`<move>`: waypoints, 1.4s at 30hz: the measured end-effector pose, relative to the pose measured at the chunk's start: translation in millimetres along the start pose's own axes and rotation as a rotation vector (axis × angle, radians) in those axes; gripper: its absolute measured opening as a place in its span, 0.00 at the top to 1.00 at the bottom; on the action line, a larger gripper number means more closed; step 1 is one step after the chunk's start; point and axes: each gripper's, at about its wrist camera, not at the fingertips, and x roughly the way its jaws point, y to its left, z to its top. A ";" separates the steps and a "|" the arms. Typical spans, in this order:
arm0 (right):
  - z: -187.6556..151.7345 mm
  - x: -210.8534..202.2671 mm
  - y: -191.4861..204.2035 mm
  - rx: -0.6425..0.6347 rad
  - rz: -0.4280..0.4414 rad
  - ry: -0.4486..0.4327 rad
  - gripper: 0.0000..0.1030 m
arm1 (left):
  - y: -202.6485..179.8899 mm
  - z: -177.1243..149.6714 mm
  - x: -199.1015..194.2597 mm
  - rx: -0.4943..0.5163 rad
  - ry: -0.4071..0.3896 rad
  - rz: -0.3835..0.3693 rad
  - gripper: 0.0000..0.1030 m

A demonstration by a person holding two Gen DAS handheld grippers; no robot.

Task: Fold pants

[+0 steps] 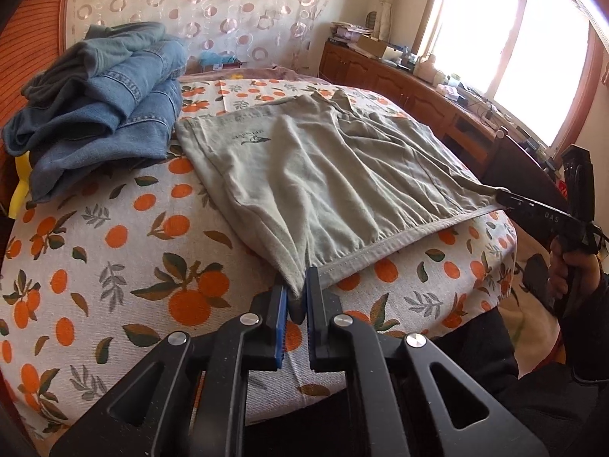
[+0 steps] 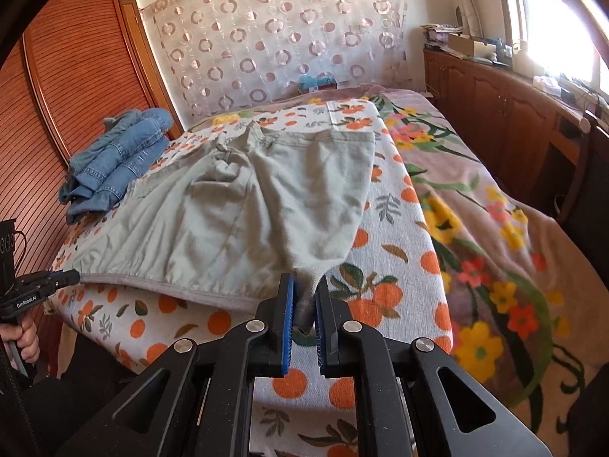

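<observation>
Lying flat on the bed (image 1: 95, 236), the pale green pants (image 1: 323, 175) spread away from both claws toward twelve o'clock, their near edge running along the mattress edge closest to the person. That near edge is the long axis the coming fold turns on, as I judge it: it runs from the left claw (image 1: 298, 306) at the left wrist view's six o'clock out to the right claw (image 1: 502, 195) at three o'clock, so each hand holds one end and neither is nearer the middle. The left claw is pressed together on a bunched corner of the cloth. From the right wrist view, the right claw (image 2: 304, 304) likewise pinches a gathered corner at six o'clock, with the left claw (image 2: 70, 277) at nine o'clock. The fabric looks soft, thin and rumpled, with a stitched hem band along the near edge and a small dark printed logo (image 1: 249, 138) toward eleven o'clock. Carrying both corners forward toward twelve o'clock would likely double the garment over itself. Beyond it, at ten o'clock, sits a heap of blue denim jeans (image 1: 102, 114), stiffer and thick-seamed. The bed cover is a coarse weave printed with oranges and leaves.
</observation>
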 end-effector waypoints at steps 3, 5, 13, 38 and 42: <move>4.7 0.4 6.4 -0.013 0.000 -0.020 0.91 | 3.5 2.2 -5.1 -0.002 -0.016 0.016 0.90; 5.7 0.7 10.4 -0.023 0.000 -0.028 0.91 | 6.2 2.7 -6.7 -0.008 -0.020 0.024 0.88; 13.9 2.3 20.9 -0.052 0.006 -0.052 0.91 | 27.2 5.0 -13.6 -0.051 -0.035 0.086 0.64; 49.4 100.7 170.3 -0.300 0.378 0.032 0.91 | 75.1 22.7 -21.2 -0.108 -0.131 0.246 0.35; 46.4 112.4 181.1 -0.319 0.438 0.071 0.91 | 79.9 21.0 -23.0 -0.118 -0.131 0.252 0.35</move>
